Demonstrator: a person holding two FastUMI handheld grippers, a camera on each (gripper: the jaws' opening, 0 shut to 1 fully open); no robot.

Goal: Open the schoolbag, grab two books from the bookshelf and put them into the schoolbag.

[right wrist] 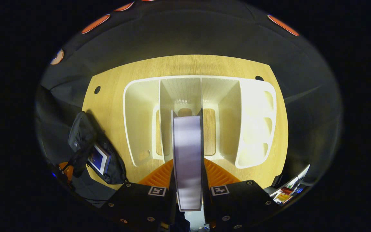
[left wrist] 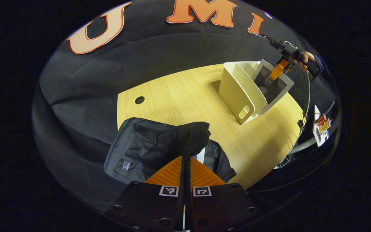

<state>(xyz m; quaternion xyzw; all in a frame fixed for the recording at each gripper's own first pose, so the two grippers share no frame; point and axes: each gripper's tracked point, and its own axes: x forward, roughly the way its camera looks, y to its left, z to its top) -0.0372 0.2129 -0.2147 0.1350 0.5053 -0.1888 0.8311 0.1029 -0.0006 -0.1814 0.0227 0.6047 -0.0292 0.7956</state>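
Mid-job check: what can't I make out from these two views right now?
- Left gripper view: what the left tool pinches; its fingers hide the schoolbag flap edge.
- Right gripper view: cover of the book held by the right tool; it shows edge-on.
- Right gripper view: the book in the bag is too small.

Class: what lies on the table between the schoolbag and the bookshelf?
Nothing: in the left gripper view, bare wooden table separates the schoolbag from the bookshelf.

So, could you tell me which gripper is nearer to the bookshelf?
Right. The right gripper is above the bookshelf, holding a book; the left gripper is across the table, shut on the schoolbag flap.
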